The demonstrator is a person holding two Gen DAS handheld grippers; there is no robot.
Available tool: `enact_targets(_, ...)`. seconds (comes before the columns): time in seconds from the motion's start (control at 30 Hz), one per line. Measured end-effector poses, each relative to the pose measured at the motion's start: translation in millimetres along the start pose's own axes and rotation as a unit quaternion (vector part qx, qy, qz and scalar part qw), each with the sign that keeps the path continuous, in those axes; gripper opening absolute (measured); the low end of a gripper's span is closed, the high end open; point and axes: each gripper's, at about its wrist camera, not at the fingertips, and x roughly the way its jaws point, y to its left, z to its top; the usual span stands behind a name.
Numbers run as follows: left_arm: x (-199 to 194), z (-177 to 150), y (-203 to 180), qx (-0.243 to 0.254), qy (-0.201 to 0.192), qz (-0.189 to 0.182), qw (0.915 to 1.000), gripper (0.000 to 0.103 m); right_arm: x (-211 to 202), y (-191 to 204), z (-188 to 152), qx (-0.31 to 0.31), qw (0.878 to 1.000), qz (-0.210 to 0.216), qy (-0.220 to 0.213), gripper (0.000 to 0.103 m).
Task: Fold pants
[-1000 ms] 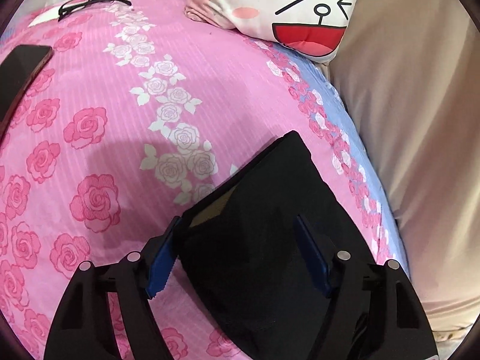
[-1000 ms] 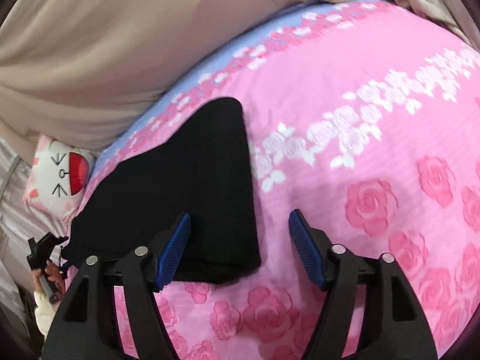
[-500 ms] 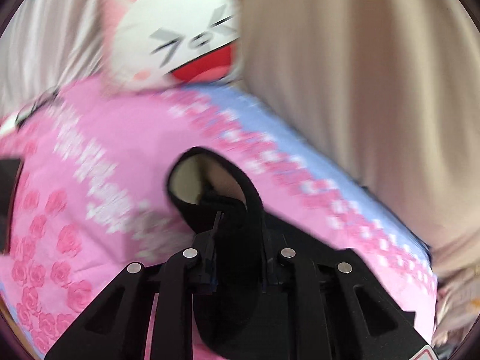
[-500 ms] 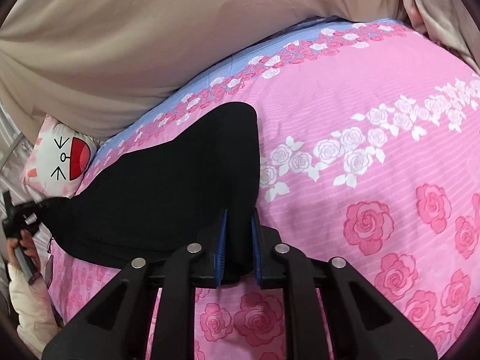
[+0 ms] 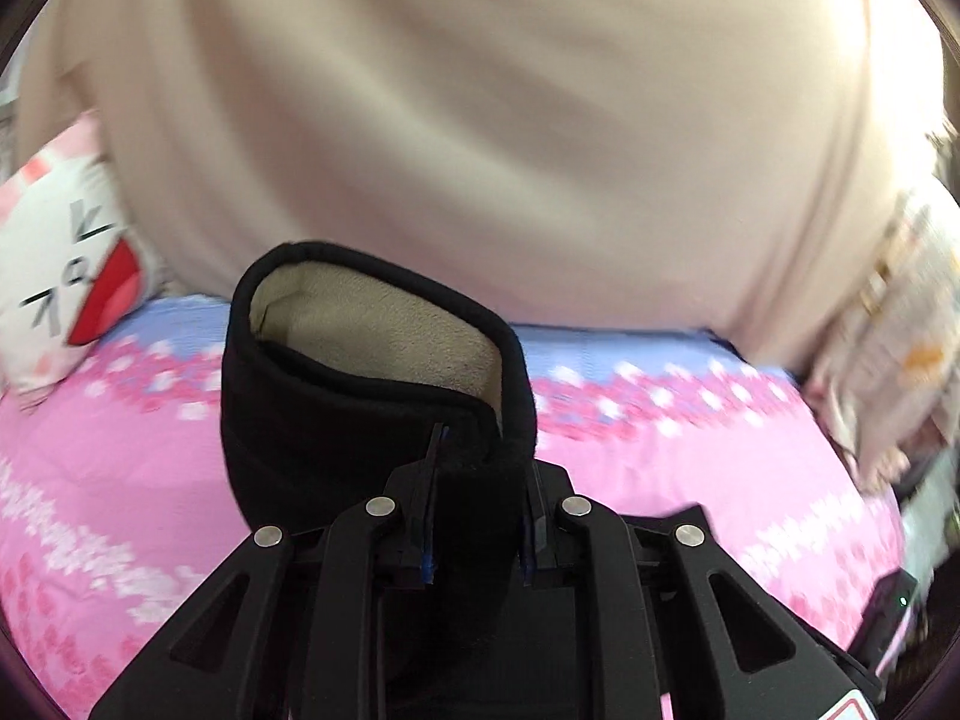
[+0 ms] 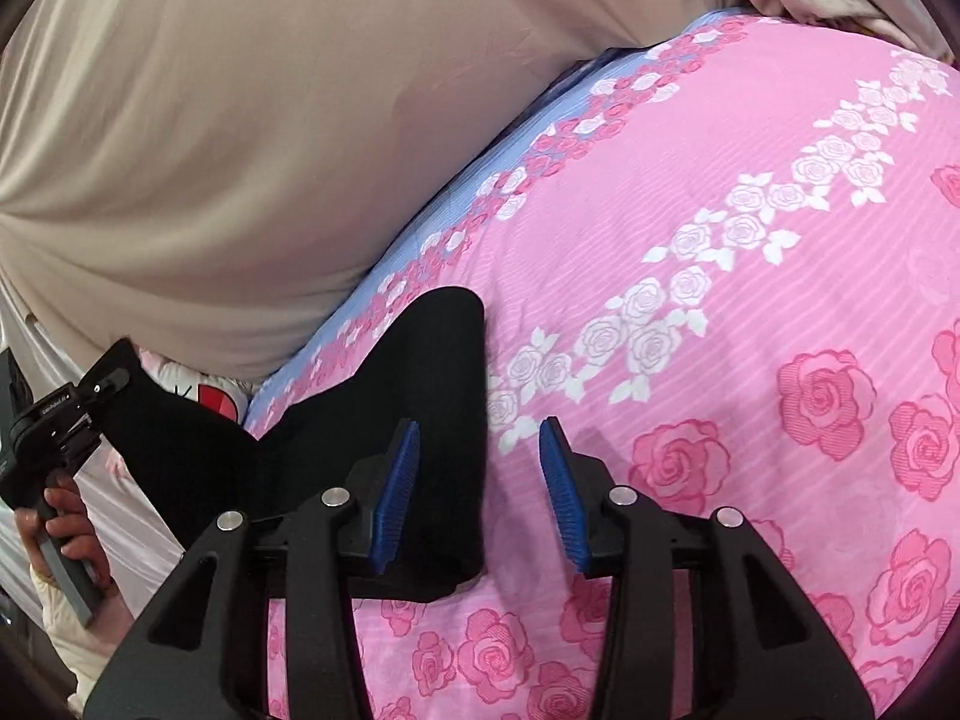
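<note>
Clamped in the left gripper (image 5: 480, 516) is the raised waistband end of the black pants (image 5: 360, 420), whose beige fleece lining is seen inside the curled opening. The rest of the pants (image 6: 420, 396) is spread on the pink rose-print bedsheet (image 6: 750, 300), beside a large beige cushion (image 6: 240, 120). The right gripper (image 6: 480, 492) has just been opening; its blue pads (image 6: 393, 492) are parted, with the pants' near edge lying under the left pad and nothing pressed. A cartoon-face pillow (image 5: 60, 294) is seen at the left.
</note>
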Motion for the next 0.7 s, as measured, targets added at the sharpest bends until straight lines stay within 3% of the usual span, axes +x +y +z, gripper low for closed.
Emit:
enact_targets(0.33,52,-24,-100,0.05,0.065,-0.055,0.9951,0.016,-15,-9,1,0.017,0.999,0.028,-0.022,0.042)
enact_targets(0.7,86,-81,-157,0.097,0.135,-0.062,0.984,0.016,-14,-18,4,0.046,0.997,0.053,-0.019,0.042)
